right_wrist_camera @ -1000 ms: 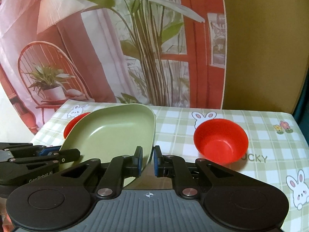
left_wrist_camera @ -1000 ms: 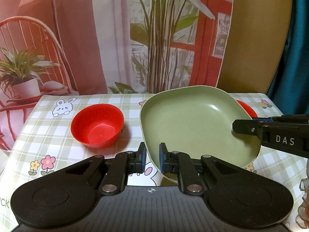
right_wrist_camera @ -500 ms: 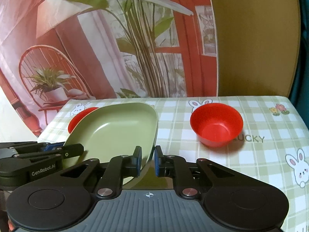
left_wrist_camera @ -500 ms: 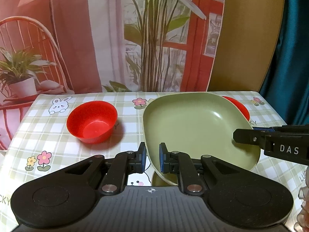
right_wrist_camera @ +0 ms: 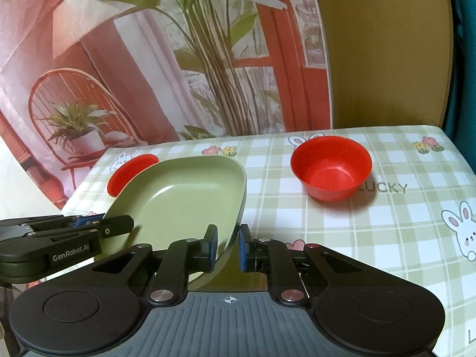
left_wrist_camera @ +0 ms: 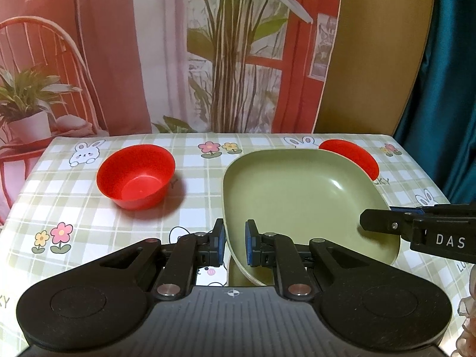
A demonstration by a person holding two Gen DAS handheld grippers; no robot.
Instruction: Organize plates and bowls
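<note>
A squarish green plate hangs tilted just above the checked tablecloth, carried by both grippers. My left gripper is shut on its near left rim. My right gripper is shut on the opposite rim of the plate. Each gripper also shows in the other's view: the right gripper and the left gripper. One red bowl stands upright on the cloth left of the plate and peeks out behind it in the right wrist view. A second red bowl stands to the right, half hidden behind the plate in the left wrist view.
The table wears a green checked cloth with rabbits and flowers. A printed backdrop rises right behind its far edge. A teal curtain hangs at the right. The table's left and right edges are close to the bowls.
The plate, still held by both grippers, now lies flatter and a little lower over the table. Both bowls have stayed where they were.
</note>
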